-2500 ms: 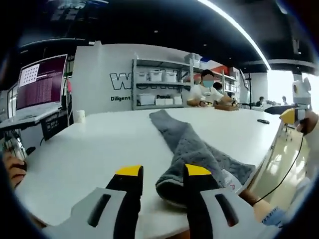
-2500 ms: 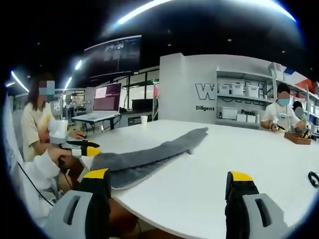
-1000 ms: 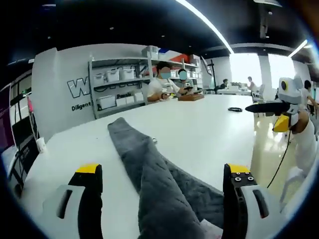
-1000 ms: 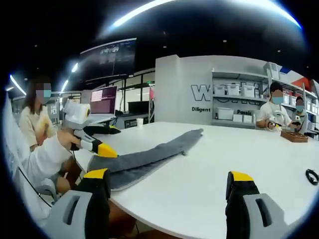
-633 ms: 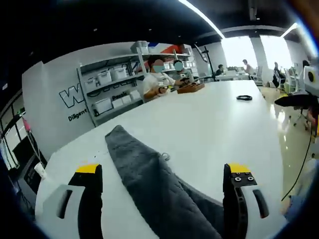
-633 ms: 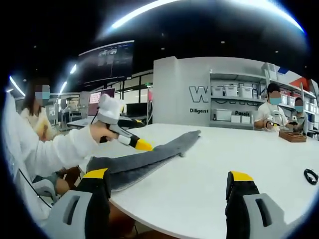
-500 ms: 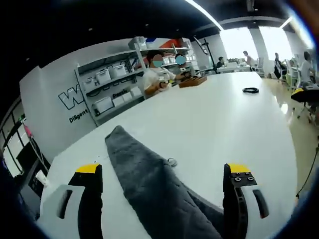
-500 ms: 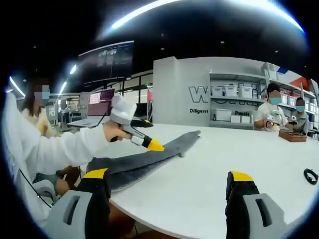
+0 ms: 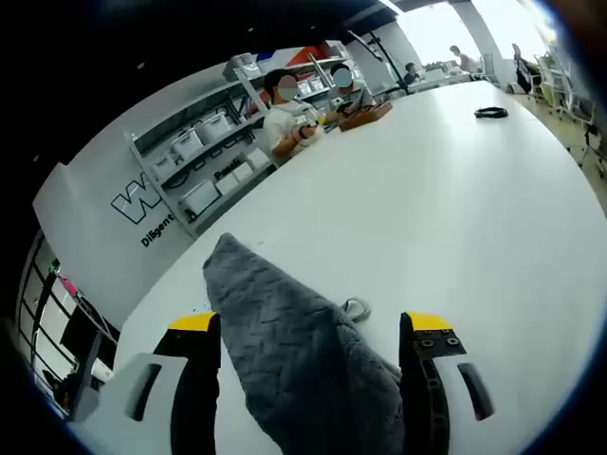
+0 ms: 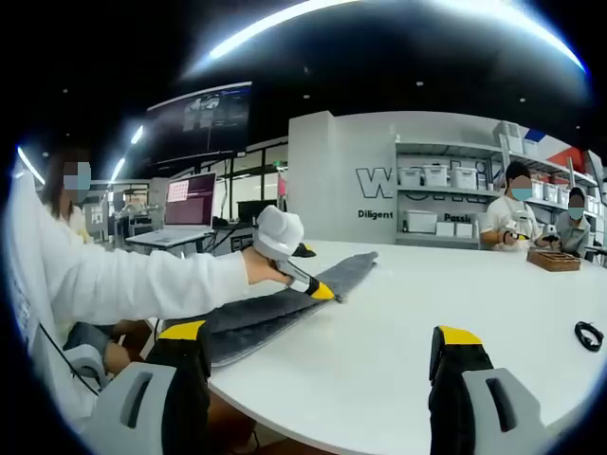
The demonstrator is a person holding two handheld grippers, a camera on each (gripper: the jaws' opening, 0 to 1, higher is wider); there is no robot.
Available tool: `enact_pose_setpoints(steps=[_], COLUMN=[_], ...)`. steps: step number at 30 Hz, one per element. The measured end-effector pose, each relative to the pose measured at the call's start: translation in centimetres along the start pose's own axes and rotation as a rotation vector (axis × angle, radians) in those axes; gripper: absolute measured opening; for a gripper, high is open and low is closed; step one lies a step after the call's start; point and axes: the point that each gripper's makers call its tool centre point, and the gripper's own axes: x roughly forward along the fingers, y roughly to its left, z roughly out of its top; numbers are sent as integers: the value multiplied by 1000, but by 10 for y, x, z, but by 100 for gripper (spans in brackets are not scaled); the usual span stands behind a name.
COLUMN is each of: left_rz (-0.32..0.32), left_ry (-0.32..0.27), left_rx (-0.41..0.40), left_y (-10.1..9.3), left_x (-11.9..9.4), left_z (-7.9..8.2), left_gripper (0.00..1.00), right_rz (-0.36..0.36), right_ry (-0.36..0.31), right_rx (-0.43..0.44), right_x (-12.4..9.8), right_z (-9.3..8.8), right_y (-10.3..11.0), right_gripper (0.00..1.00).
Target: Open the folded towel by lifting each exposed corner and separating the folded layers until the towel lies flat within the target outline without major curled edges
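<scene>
A long grey towel [image 10: 248,318] lies folded into a narrow strip on the white table [image 10: 455,294], running from the near edge toward the far side. My left gripper [image 9: 310,327] is open and hangs low over the towel's [image 9: 285,351] far part, with the cloth between its jaws and a small loop [image 9: 356,308] at the right edge. In the right gripper view the left gripper [image 10: 314,272] is held by a hand in a white sleeve above the towel's far end. My right gripper [image 10: 321,334] stands open near the table's front edge, to the right of the towel and apart from it.
A black cable coil [image 10: 588,334] lies far right on the table. Two people sit at the far side by a wooden box [image 10: 555,261], with shelves [image 10: 441,204] behind. A laptop [image 10: 190,213] stands on a desk at the left, near another person [image 10: 66,218].
My left gripper has travelled along the towel toward its far end and tilted down over it, its jaws a little narrower. The right gripper has stayed put.
</scene>
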Motion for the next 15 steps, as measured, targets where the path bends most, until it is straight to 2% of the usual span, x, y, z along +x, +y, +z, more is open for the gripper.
enact_pose_setpoints(steps=[2,5,8,15], left_rz=[-12,-52,-84,-135], left_ry=[16,29,33,47], left_rx=[7,-33,-46,-73], left_y=[-4,-13,-21,-26], left_x=[6,15,15,22], left_z=[-4,-9,-13,-19], left_gripper=[74,70,57,33], right_rz=[1,-2,-2,-2], right_ry=[0,-4,-8,-10], right_rx=[-1,-2,0,0], right_x=[0,-2,-3,-3], right_z=[0,2,3,3], right_y=[0,-1,-1,-1], right_gripper=[96,96,96,96])
